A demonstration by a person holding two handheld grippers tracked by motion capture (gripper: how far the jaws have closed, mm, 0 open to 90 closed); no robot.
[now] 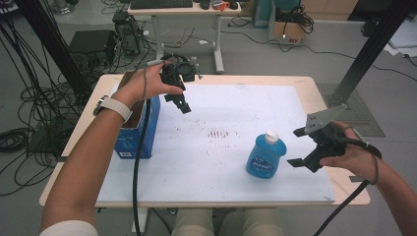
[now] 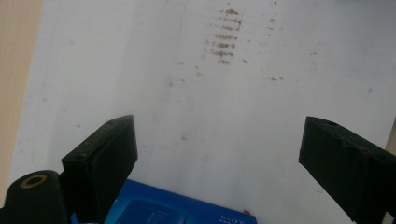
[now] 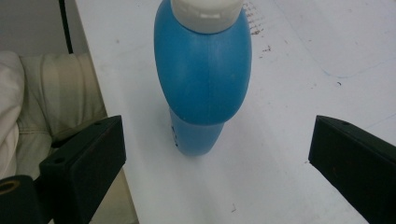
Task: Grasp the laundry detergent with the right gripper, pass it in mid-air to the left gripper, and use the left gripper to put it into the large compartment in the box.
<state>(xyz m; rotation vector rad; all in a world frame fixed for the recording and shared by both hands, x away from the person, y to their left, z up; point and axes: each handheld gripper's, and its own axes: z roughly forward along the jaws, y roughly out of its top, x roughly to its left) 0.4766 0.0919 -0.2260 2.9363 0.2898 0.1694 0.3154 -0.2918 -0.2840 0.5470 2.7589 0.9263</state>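
**Blue bottle stands ahead of the spread right jaws**

While the wooden table (image 1: pixel 314 86) fills the middle of the high view, a flat white board (image 1: pixel 236 108) covers most of its top, matte and smooth, with a patch of small brown scuff marks (image 1: pixel 219 132) near its centre. At the board's left edge stands an open blue cardboard box (image 1: pixel 142 132), rectangular, with white print on its side; its top edge also shows at the bottom of the left gripper view.

The blue bottle (image 1: pixel 266 156) stands upright on the near right part of the board. It is glossy plastic, rounded and bulging at the shoulders, narrower toward the base, with a white ribbed cap (image 1: pixel 271 136) and a label on its front.

The right gripper (image 1: pixel 301 147) hovers just to the right of the bottle, near it and not touching. Its jaws stand wide apart and hold nothing. In the right gripper view the bottle sits ahead of the jaws, nearer the left-hand one, its cap toward the top edge.

The left gripper (image 1: pixel 180 102) is held above the far left of the board, just beside the box and well apart from the bottle. Its jaws are likewise spread wide and empty, blocky and black, pointing down at the bare board.
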